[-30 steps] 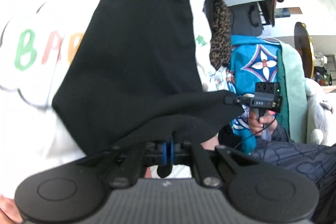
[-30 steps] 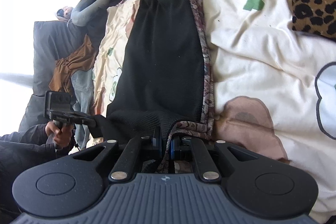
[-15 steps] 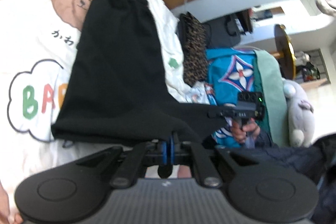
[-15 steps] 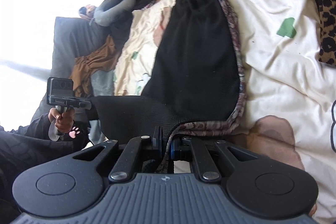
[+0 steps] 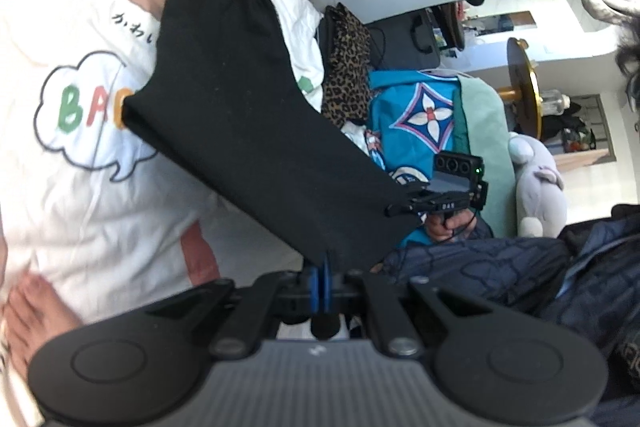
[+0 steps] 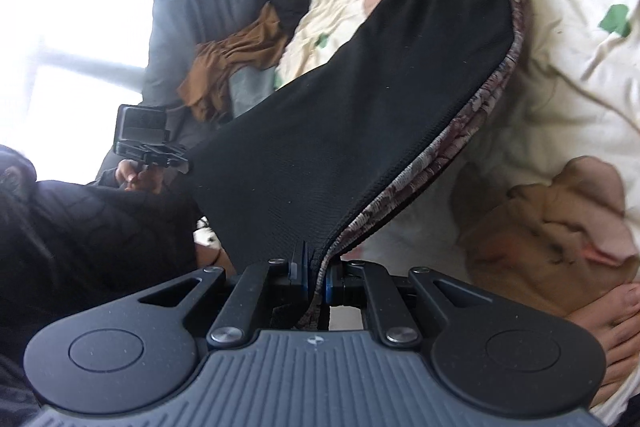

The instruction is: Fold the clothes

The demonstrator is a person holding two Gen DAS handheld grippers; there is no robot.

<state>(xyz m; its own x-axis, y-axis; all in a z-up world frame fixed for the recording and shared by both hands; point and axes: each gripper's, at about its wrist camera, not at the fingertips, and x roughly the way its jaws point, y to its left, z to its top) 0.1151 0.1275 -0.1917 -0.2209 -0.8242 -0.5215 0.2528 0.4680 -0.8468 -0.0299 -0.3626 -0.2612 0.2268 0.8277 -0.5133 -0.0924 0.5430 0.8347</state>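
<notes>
Black knit garment with patterned grey-brown lining (image 6: 360,115) hangs stretched between both grippers, far end draped on white cartoon-print bedsheet (image 5: 80,195). Left gripper (image 5: 320,291) clamped tight on one near corner; right gripper (image 6: 316,283) pinches the other corner, jaws nearly closed.

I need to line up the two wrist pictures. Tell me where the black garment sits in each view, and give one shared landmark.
Left wrist view: the black garment runs from upper centre down to the left gripper, which is shut on its edge.
Right wrist view: it stretches from the upper right down to the right gripper, shut on its patterned edge.
Shared landmark: the white cartoon-print bedsheet under the garment.
</notes>
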